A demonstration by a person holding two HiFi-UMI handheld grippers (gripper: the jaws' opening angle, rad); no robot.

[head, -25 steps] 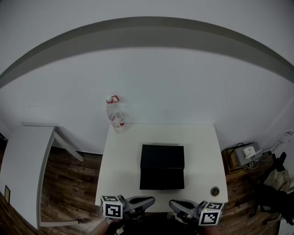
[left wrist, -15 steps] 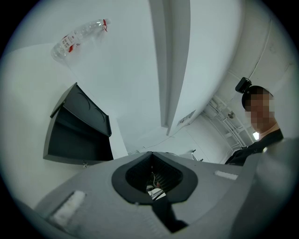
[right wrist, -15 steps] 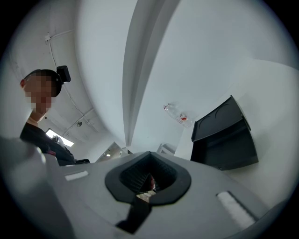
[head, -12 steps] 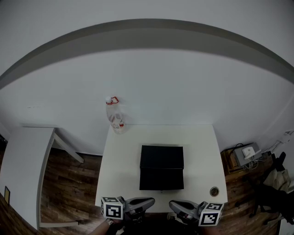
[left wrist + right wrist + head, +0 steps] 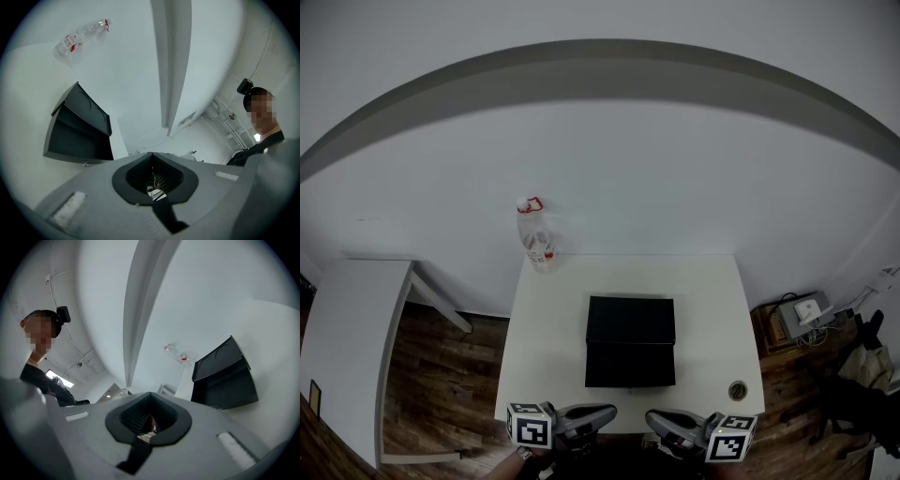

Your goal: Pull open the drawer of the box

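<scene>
Left gripper (image 5: 612, 411), right gripper (image 5: 649, 418): both clenched, holding nothing, hovering over the table (image 5: 548, 319) near edge, clear of the black box (image 5: 630, 342).

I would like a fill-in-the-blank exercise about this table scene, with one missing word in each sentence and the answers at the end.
1. The box in the middle of the white table is ____ in colour.
2. In the head view, the clear bottle stands at the table's far ____ corner.
3. The jaws of the left gripper and of the right gripper are both ____, with nothing between them.
Missing words: black; left; shut.
</scene>
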